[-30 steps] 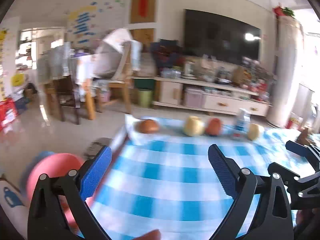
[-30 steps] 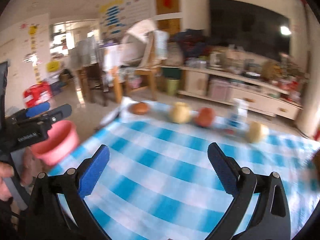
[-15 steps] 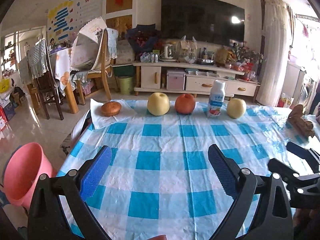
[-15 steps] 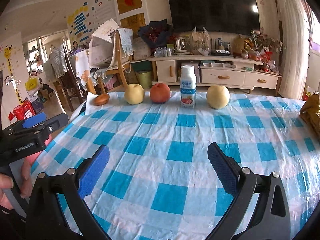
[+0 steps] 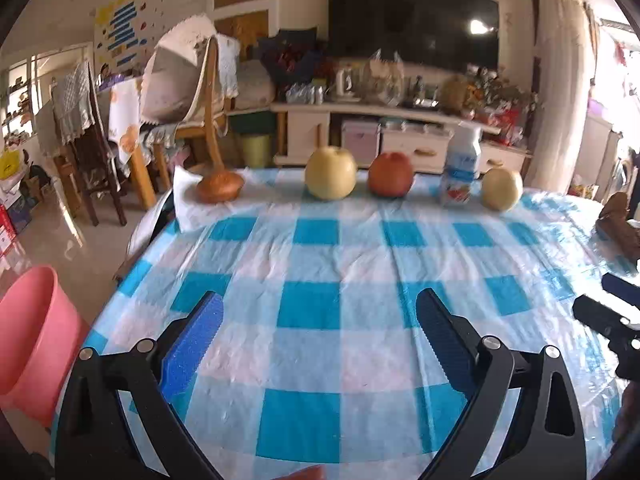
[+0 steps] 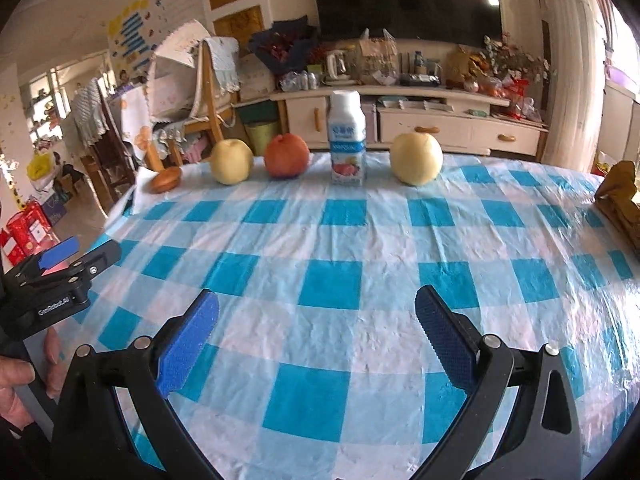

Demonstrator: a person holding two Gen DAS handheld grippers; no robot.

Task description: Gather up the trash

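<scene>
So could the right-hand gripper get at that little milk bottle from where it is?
Probably yes: the right gripper is open, and only bare checked tablecloth lies between it and the milk bottle.

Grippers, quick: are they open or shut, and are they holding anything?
Left gripper: open, holding nothing, over the checked tablecloth.
Right gripper: open, holding nothing.

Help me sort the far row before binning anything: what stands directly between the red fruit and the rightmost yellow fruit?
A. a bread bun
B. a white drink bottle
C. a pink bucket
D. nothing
B: the bottle stands upright in the row, with the red fruit on its left and the yellow fruit on its right.
</scene>
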